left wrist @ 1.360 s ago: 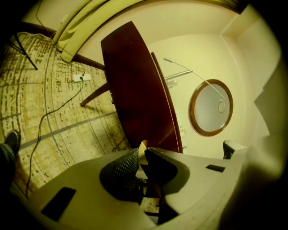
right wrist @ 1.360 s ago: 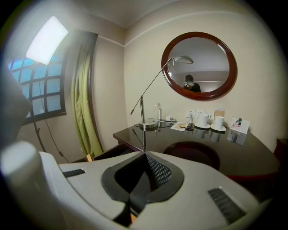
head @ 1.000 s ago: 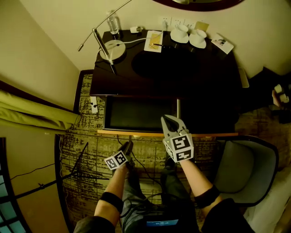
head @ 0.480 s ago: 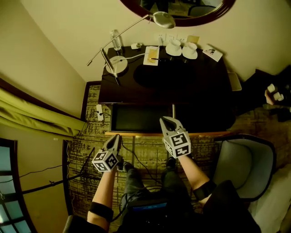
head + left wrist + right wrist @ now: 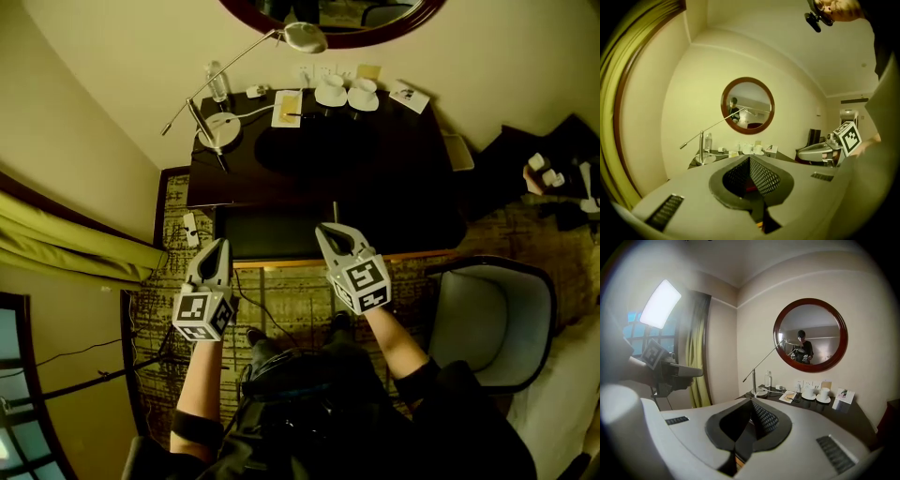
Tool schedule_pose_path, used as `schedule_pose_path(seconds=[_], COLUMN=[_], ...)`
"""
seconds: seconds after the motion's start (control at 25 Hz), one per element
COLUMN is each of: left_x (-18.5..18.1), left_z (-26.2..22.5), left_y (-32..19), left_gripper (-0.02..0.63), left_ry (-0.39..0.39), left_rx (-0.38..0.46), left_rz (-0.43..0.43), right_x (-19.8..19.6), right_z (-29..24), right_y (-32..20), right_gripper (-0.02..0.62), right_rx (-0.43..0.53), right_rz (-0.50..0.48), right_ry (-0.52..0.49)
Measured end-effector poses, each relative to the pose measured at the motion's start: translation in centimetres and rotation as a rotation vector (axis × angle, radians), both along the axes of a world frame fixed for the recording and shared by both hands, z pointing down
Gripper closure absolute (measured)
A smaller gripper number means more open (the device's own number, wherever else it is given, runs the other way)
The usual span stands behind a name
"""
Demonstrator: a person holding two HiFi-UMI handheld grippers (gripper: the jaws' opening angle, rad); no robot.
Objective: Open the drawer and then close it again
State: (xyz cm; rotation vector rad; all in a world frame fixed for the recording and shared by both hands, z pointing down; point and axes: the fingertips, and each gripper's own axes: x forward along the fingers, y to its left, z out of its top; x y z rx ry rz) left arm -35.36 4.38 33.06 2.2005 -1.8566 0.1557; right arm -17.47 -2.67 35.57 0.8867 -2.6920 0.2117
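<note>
while the drawer [image 5: 281, 264] stands pulled out under the dark tabletop [image 5: 375, 159], we hold the left hand-held gripper [image 5: 217, 247] and the right hand-held gripper [image 5: 326, 231] near its front edge, each pressed together on nothing. the card [image 5: 409, 96] bears print too small to read. a chair [image 5: 487, 319] crowds the drawer's right side.

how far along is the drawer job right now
Opening looks done: the drawer stands pulled out from the desk. Nothing is in hand: the left gripper and the right gripper are both shut and empty, near its front edge. Left to do: push the drawer shut.
</note>
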Motion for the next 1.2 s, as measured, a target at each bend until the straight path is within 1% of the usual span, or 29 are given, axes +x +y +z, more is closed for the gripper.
schedule_pose_path(seconds=[0.12, 0.24, 0.32, 0.52, 0.84, 1.12, 1.2], left_x=[1.3, 1.8, 2.1, 2.6, 2.9, 2.5, 2.5], left_z=[-2.1, -2.9, -3.4, -2.5, -2.3, -1.8, -1.9], left_y=[0.1, 0.2, 0.2, 0.4, 0.5, 0.6, 0.5], left_gripper=[0.606, 0.606, 0.606, 0.606, 0.606, 0.606, 0.606], left_ry=[-0.001, -0.02, -0.007, -0.027, 0.017, -0.005, 0.001], left_rx=[0.032, 0.047, 0.052, 0.049, 0.046, 0.044, 0.043], left_rz=[-0.004, 0.011, 0.008, 0.028, -0.009, 0.001, -0.001], right_x=[1.1, 1.9, 2.4, 3.2, 2.9, 2.9, 2.8], right_z=[-0.9, -1.5, -1.5, -0.8, 0.2, 1.6, 2.4], right_y=[0.7, 1.2, 1.4, 1.5, 1.2, 1.4, 1.5], right_gripper=[0.595, 0.595, 0.595, 0.595, 0.595, 0.595, 0.595], right_rx=[0.009, 0.019, 0.02, 0.004, -0.006, -0.034, -0.06], right_rz=[0.019, 0.036, 0.044, 0.066, 0.073, 0.08, 0.089], right_ry=[-0.002, -0.002, 0.004, 0.017, 0.027, 0.032, 0.026])
